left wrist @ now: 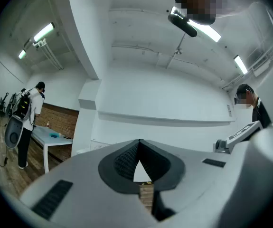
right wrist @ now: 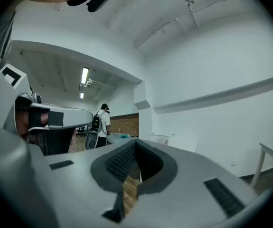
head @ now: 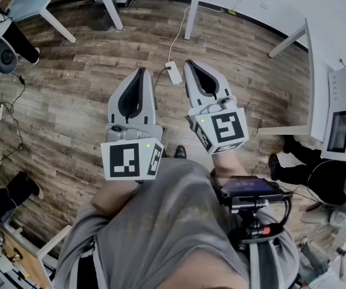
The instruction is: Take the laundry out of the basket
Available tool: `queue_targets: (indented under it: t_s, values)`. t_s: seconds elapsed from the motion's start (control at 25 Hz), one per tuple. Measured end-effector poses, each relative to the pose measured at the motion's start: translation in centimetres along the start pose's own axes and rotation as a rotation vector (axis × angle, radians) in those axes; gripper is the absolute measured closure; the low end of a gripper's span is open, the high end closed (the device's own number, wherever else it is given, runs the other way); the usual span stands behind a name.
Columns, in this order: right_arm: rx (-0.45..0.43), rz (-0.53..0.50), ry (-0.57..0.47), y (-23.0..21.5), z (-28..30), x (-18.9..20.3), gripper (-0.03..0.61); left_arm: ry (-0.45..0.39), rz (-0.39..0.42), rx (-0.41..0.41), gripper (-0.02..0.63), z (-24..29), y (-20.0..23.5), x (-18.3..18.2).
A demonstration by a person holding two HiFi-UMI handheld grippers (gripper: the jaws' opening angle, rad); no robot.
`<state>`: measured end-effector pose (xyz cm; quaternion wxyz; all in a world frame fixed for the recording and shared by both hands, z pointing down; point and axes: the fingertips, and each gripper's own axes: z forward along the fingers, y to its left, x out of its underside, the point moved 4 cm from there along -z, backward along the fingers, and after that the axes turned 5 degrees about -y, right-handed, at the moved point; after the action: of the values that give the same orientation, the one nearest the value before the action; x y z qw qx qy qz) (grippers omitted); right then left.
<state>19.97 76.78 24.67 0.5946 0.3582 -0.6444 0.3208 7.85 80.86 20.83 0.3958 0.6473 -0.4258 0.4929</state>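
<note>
**Laundry basket outside all views**

Left gripper (head: pixel 141 71) and right gripper (head: pixel 191 63), jaws pressed together and empty, hang side by side over open wooden floor (head: pixel 88 71). Power strip (head: pixel 174 73) lies just beyond; white table (head: pixel 114 8) stands at the far edge.

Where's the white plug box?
Head view: the white plug box lies on the wooden floor, between the tips of the left tongs and right tongs.

Looks like a lab workroom. White tables (left wrist: pixel 51 137) stand on plank flooring (head: pixel 82 77), cables (head: pixel 179 38) trail about, strip lights (left wrist: pixel 43 32) overhead.
</note>
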Motion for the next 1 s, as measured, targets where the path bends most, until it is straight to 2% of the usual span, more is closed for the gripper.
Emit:
queue_targets:
  t_s: [0.4,0.6,1.0]
  values:
    - [-0.002,0.003,-0.006,1.8,1.0,0.2,0.572,-0.008,-0.006,-0.012,0.606,-0.9,2.3,-0.2]
    - [0.022,0.04,-0.038,2.4,2.3,-0.1,0.572,-0.021,-0.01,-0.032,0.606,-1.3,4.6,-0.6]
    - [0.018,0.01,-0.017,4.7,5.1,0.5,0.572,-0.029,-0.031,-0.099,0.606,-2.6,10.4,-0.3]
